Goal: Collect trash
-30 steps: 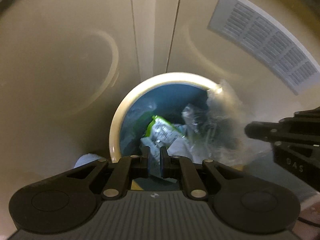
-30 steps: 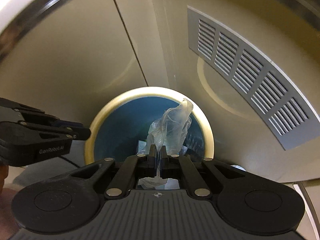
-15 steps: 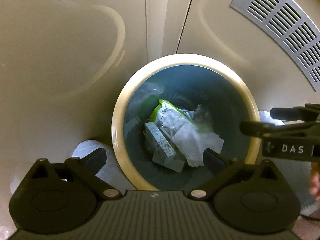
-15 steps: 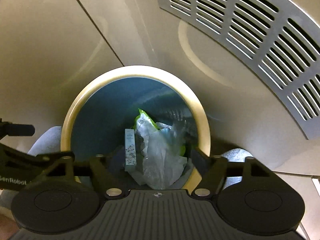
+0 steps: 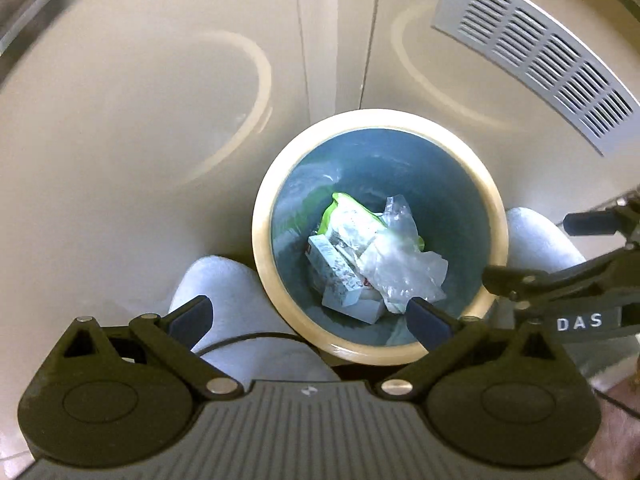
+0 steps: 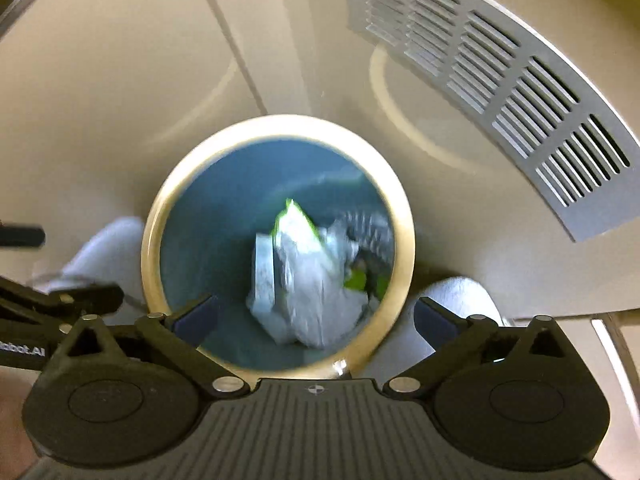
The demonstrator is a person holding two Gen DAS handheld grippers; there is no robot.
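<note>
A round bin (image 5: 260,240) with a cream rim and blue inside stands on the floor below both grippers. In it lie a green packet (image 5: 340,208), a small white box (image 5: 332,268) and a crumpled clear plastic bag (image 5: 404,268). My left gripper (image 5: 308,312) hangs open above the bin's near rim with nothing between its fingers. My right gripper (image 6: 316,306) is over the same bin (image 6: 150,256), its jaws opening wide and holding nothing; the bag (image 6: 316,304) lies blurred in the bin below it. One of its fingers (image 5: 520,280) shows at the right of the left wrist view.
Beige cabinet doors rise behind the bin, with a grey vent grille (image 5: 540,52) at the upper right. A person's knees in light trousers (image 5: 224,292) (image 5: 536,240) flank the bin. A thin black cable (image 5: 248,338) crosses the left knee.
Both grippers went from shut to wide open. The clear bag left the right gripper and dropped into the bin. The left gripper drew up and back from the bin.
</note>
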